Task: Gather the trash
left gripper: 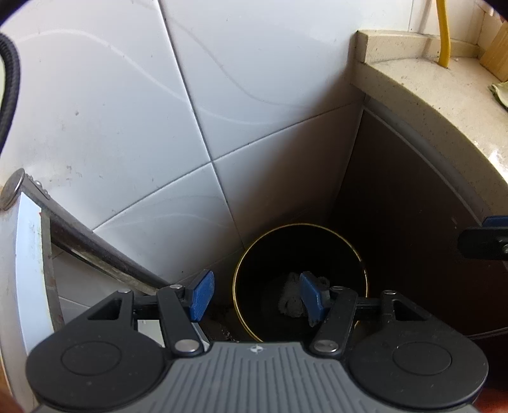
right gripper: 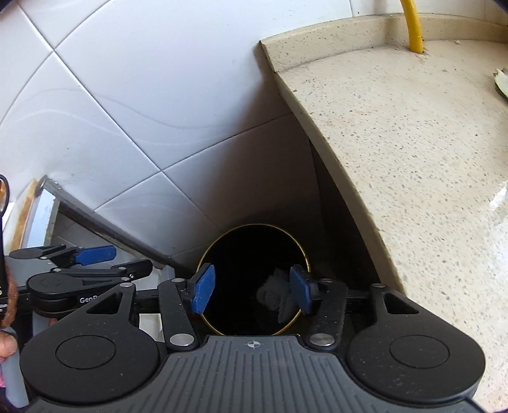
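A black round bin with a gold rim [left gripper: 241, 273] [right gripper: 206, 254] stands on the floor in the corner between the tiled wall and the counter. A crumpled whitish wad of trash [left gripper: 290, 295] [right gripper: 274, 294] lies at its bottom. My left gripper [left gripper: 255, 295] is open and empty, held above the bin's mouth. My right gripper [right gripper: 252, 292] is open and empty too, also above the bin. The left gripper shows from the side in the right wrist view [right gripper: 95, 257]; a fingertip of the right one shows in the left wrist view [left gripper: 485, 238].
A speckled beige counter [right gripper: 412, 152] [left gripper: 428, 95] runs along the right, with a dark cabinet front [left gripper: 412, 222] below. A yellow hose [right gripper: 412, 28] rises at its back. A greenish scrap [left gripper: 500, 92] lies on the counter. White tiled wall [left gripper: 127, 111] behind; a metal bar [left gripper: 104, 254] slants at left.
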`<state>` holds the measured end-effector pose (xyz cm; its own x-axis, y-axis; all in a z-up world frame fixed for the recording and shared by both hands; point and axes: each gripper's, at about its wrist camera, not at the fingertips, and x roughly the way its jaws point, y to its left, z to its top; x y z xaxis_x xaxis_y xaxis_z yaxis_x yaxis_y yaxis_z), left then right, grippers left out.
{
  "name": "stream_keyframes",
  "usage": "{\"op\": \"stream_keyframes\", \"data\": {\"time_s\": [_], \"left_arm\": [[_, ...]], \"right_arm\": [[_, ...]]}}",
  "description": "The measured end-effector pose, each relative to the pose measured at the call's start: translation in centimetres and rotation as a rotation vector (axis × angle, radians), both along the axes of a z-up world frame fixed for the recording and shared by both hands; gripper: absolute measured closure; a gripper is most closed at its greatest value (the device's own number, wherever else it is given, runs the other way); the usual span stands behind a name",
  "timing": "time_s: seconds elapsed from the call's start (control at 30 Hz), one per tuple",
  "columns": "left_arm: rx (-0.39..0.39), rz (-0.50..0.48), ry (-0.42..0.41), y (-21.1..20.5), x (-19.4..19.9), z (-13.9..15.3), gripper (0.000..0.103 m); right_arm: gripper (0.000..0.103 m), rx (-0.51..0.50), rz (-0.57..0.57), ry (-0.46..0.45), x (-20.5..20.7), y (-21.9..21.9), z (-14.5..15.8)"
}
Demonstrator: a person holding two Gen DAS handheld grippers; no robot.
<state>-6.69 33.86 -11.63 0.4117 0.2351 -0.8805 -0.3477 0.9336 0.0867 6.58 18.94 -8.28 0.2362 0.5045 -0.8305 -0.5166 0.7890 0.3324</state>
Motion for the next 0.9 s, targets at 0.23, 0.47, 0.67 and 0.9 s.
{"op": "stream_keyframes", "data": {"time_s": [0.23,0.47,0.67,0.9], "left_arm": [[-0.008,-0.024,-0.077,-0.4,-0.6,1.1,0.045],[0.071,-0.028,-0.165,-4.0,-1.6,3.2,0.028],[0.026,-0.088,-0.262,-9.3,-1.1,7.3,0.021],[0.028,-0.235,-0.389,-14.9,0.6,12.8,0.015]], "right_arm": [[0.033,0.005,-0.015,-0.053,-0.6,-0.4,1.6],[0.023,0.036,-0.057,-0.16,-1.4,-3.1,4.9],[0.015,0.039,-0.09,-0.315,-2.1,-6.6,8.5],[0.0,0.044,-0.247,-0.69,-2.9,-12.9,13.3]]}}
